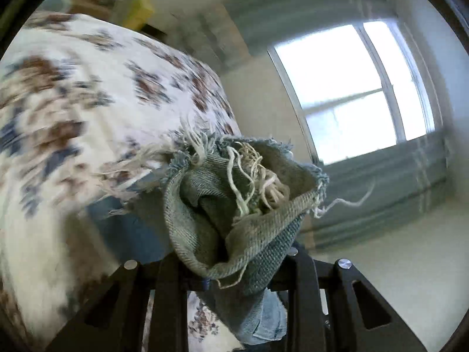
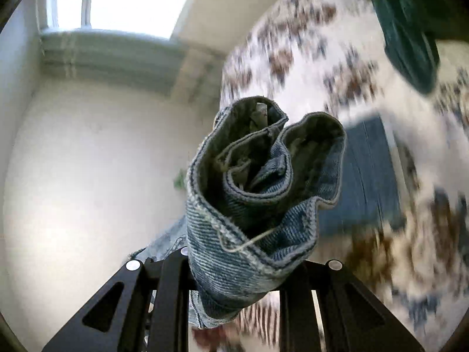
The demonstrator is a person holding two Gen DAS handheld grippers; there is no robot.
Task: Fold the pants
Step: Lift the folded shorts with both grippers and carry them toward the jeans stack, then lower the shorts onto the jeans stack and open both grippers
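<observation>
The pants are light blue jeans. My left gripper (image 1: 234,275) is shut on a bunched frayed hem of the jeans (image 1: 234,205), with loose white threads sticking out. My right gripper (image 2: 234,275) is shut on a bunched, stitched edge of the jeans (image 2: 258,193), folded in several layers. Both grippers are lifted and tilted up towards the wall and window. The rest of the jeans hangs below and is mostly hidden; a little denim shows under the left fingers (image 1: 263,325).
A bed with a white floral cover (image 1: 73,102) lies left in the left view and right in the right view (image 2: 337,58). A bright window (image 1: 351,94) and grey curtains are behind. A dark green cloth (image 2: 410,35) hangs at upper right.
</observation>
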